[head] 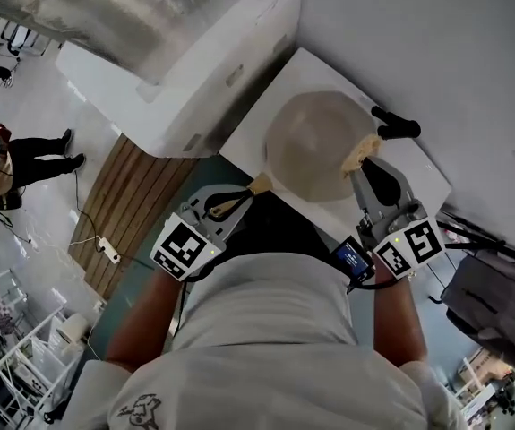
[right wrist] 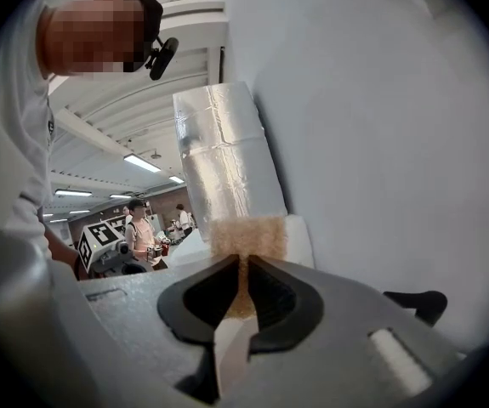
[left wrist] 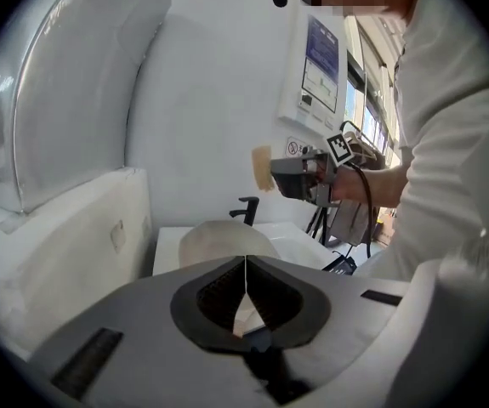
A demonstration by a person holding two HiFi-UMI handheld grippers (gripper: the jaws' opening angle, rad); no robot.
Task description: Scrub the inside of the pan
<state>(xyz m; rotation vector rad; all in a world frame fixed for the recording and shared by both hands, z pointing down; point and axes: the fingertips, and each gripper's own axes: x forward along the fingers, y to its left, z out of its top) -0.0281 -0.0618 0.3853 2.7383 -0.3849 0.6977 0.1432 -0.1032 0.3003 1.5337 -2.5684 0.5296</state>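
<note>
Pinching a tan scrub sponge [right wrist: 246,238] between shut jaws, our right gripper [head: 367,170] hovers by the pan [head: 315,146] near its handle [head: 397,125]. Our left gripper [head: 259,186], closed and empty, sits at the pan's near rim. We judge scrubbing not yet begun.

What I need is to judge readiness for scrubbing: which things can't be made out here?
Round beige pan, inside: any dirt is too small in head view; in left gripper view the grey jaws hide its lower part.
Tan rough sponge in the right gripper: head view can't show whether it touches the pan.
Left gripper: tan bit at its tip, head view, too small.
</note>
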